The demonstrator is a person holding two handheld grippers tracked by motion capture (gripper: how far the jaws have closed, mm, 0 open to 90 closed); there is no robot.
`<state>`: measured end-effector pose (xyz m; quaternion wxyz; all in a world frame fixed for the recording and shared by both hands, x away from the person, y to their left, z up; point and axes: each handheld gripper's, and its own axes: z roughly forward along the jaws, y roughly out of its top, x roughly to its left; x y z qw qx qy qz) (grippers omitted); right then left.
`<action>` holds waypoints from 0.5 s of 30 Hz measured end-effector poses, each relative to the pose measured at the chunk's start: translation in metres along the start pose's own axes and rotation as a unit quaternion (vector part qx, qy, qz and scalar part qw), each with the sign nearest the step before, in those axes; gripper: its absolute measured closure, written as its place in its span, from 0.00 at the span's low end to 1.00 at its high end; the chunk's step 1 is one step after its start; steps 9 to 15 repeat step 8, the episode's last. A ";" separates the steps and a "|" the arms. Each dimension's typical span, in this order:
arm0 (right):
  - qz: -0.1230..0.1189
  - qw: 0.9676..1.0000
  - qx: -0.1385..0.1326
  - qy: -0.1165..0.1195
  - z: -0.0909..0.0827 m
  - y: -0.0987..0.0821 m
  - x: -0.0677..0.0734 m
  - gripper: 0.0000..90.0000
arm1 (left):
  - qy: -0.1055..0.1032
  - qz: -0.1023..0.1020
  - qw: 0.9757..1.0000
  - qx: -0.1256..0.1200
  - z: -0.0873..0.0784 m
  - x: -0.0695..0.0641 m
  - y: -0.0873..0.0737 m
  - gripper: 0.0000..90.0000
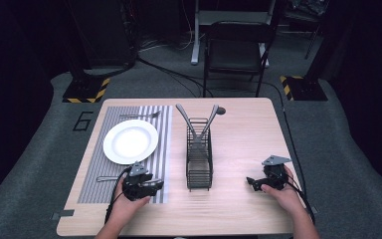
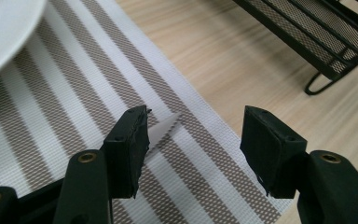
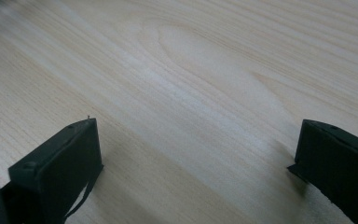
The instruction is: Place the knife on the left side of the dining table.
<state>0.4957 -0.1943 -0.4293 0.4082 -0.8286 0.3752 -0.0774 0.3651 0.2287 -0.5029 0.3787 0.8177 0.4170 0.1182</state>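
A "6" (image 1: 82, 121) marks the grey carpet beside the wooden tabletop (image 1: 243, 139). Left gripper (image 2: 193, 135), jaws open, hovers over the striped placemat's (image 1: 161, 144) near corner; right gripper (image 3: 196, 154), jaws open and empty, near the right edge.

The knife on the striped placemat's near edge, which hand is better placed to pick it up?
Left. The left tool is open over the placemat, beside the knife; the right tool sits beyond the wire rack.
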 end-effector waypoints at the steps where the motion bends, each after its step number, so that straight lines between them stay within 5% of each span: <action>1: 0.000 1.000 0.000 0.000 0.000 0.000 0.000 0.00 | -0.003 0.005 1.000 0.003 0.001 -0.001 0.000 0.46; 8: 0.000 1.000 0.000 0.000 0.000 0.000 0.000 0.00 | -0.017 0.036 0.999 0.017 0.012 -0.012 -0.001 0.46; 15: 0.000 1.000 0.000 0.000 0.000 0.000 0.000 0.00 | -0.017 0.036 0.999 0.017 0.012 -0.012 -0.001 0.46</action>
